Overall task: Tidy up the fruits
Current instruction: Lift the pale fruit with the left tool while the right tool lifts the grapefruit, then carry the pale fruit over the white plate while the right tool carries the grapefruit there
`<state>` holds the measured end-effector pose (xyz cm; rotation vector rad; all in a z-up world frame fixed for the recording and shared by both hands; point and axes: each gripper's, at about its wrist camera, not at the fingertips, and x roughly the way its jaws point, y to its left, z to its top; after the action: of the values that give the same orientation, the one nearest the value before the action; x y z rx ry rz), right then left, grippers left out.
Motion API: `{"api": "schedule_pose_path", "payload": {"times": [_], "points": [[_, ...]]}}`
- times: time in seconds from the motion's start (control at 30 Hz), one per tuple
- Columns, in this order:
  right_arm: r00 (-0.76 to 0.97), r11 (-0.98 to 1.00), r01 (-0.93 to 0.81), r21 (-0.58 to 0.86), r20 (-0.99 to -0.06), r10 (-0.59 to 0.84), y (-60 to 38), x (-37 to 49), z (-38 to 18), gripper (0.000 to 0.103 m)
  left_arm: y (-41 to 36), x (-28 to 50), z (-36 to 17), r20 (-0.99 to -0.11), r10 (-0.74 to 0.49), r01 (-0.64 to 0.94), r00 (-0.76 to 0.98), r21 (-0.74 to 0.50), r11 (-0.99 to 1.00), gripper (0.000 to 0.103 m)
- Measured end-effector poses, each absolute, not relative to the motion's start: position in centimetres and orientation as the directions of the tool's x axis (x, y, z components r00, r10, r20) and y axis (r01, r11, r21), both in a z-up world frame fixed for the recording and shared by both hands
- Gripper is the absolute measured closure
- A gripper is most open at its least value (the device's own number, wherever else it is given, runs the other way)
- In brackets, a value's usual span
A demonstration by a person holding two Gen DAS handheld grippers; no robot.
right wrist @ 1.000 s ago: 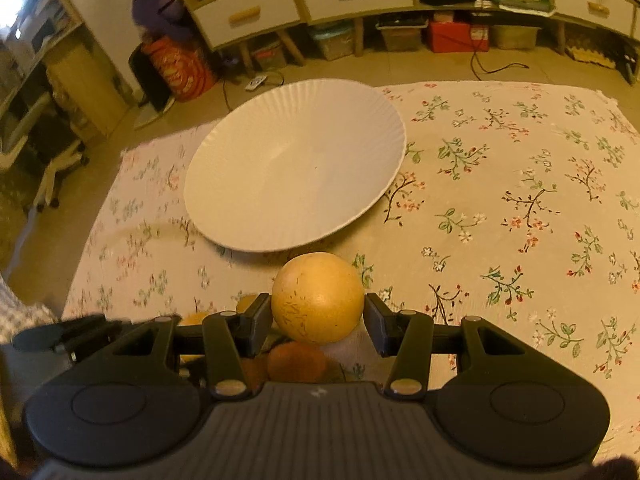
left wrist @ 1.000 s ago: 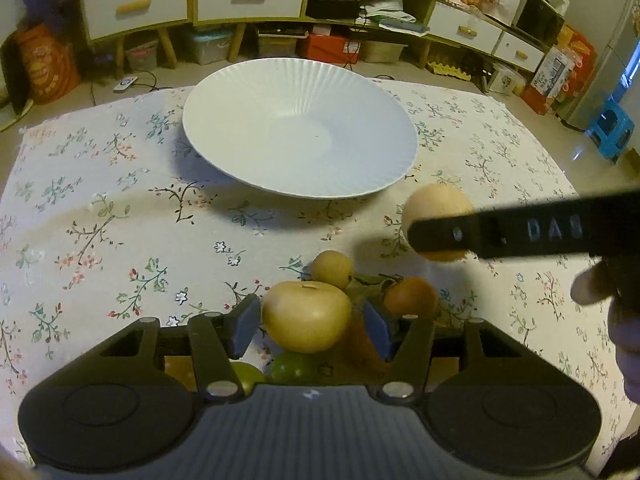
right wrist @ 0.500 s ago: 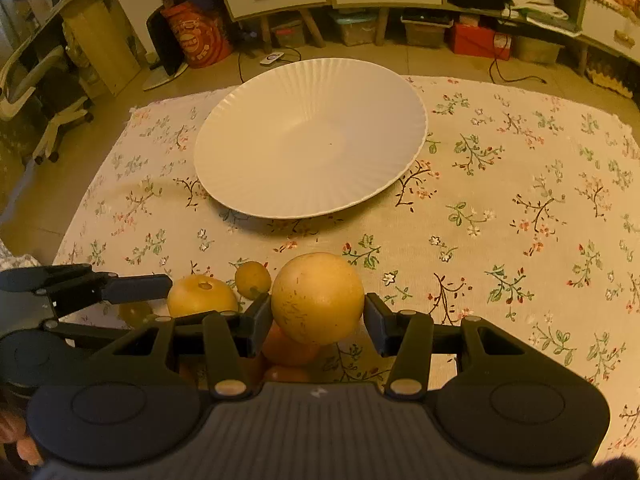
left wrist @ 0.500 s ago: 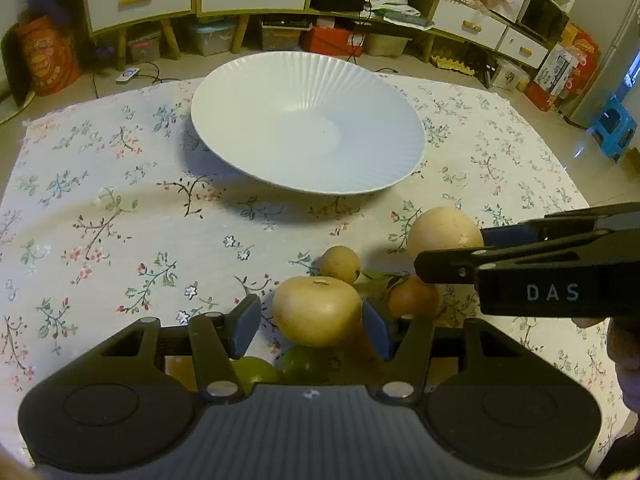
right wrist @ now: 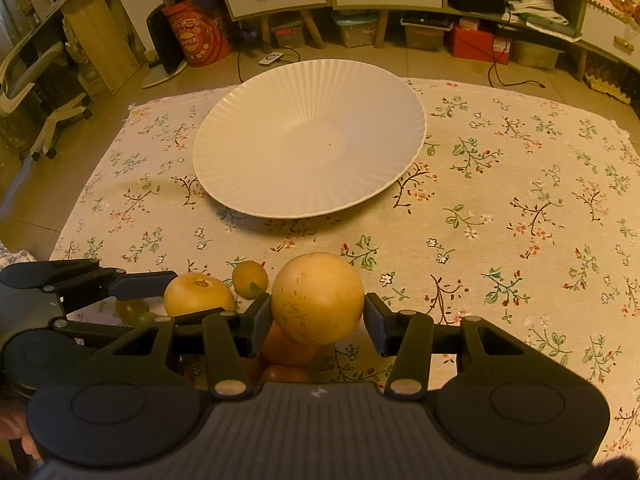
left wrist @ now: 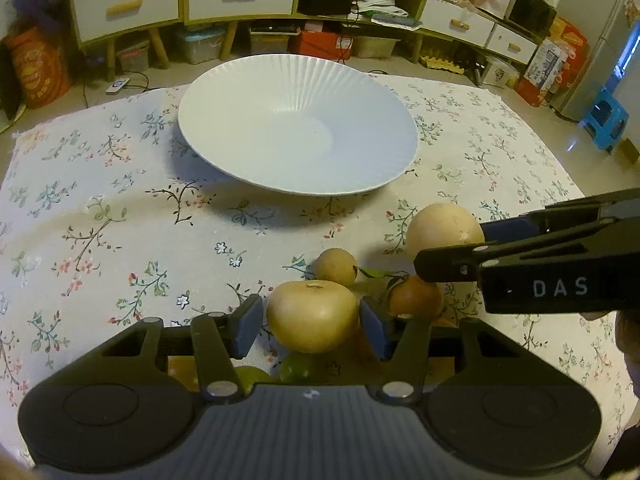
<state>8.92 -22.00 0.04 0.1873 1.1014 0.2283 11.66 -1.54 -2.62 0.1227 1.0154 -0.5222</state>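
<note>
Floral tablecloth (left wrist: 120,208) on a low table, drawers and floor clutter behind.

Left gripper (left wrist: 311,322): jaws have just been closing around the flattish yellow fruit (left wrist: 312,316). Right pad looks to be touching it, a sliver of gap shows at the left pad, so I read it as bracketed, not clamped yet.

Right gripper (right wrist: 318,316): jaws clenched on the large round yellow fruit (right wrist: 318,298), pads tight on both sides. It reads as lifted off the pile, but I can't confirm that.

Just past the jaws, the rest of the pile sits on the cloth:
- small yellow fruit (left wrist: 336,266)
- orange one (left wrist: 414,298) with a leaf
- two green ones (left wrist: 296,368) tucked under the left gripper

Further out, the white ribbed plate (left wrist: 298,92) is completely bare, well apart from the pile.

Progress, as I judge it: nothing delivered yet. One fruit gripped, one about to be. Left to do: carry both to the plate, then clear the remaining fruit from the cloth.
</note>
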Motion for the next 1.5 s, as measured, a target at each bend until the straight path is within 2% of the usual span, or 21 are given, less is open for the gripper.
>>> {"api": "schedule_pose_path", "payload": {"times": [0.13,0.23,0.53,0.93,1.5], "points": [[0.434,0.96,-0.09,0.267,-0.856,0.279,-22.0,8.9,0.2,0.057,-1.2,11.6,-2.1,-0.853,-0.345,0.48,0.391,-0.131,0.868,0.058],[0.436,0.96,-0.086,0.267,-0.856,0.278,-22.1,9.0,0.2,0.057,-1.1,11.4,-1.9,-0.85,-0.347,0.491,0.396,-0.123,0.862,0.063],[0.442,0.962,-0.129,0.241,-0.854,0.273,-21.5,8.8,0.5,0.057,-2.3,10.9,-2.3,-0.834,-0.329,0.549,0.442,-0.038,0.835,0.062],[0.445,0.967,-0.149,0.208,-0.859,0.253,-21.2,8.8,0.5,0.057,-3.0,11.5,-3.8,-0.823,-0.319,0.534,0.47,-0.022,0.845,0.059],[0.452,0.966,-0.158,0.205,-0.855,0.255,-21.2,8.7,0.8,0.057,-2.6,11.1,-2.2,-0.813,-0.317,0.497,0.489,-0.039,0.867,0.059]]}}
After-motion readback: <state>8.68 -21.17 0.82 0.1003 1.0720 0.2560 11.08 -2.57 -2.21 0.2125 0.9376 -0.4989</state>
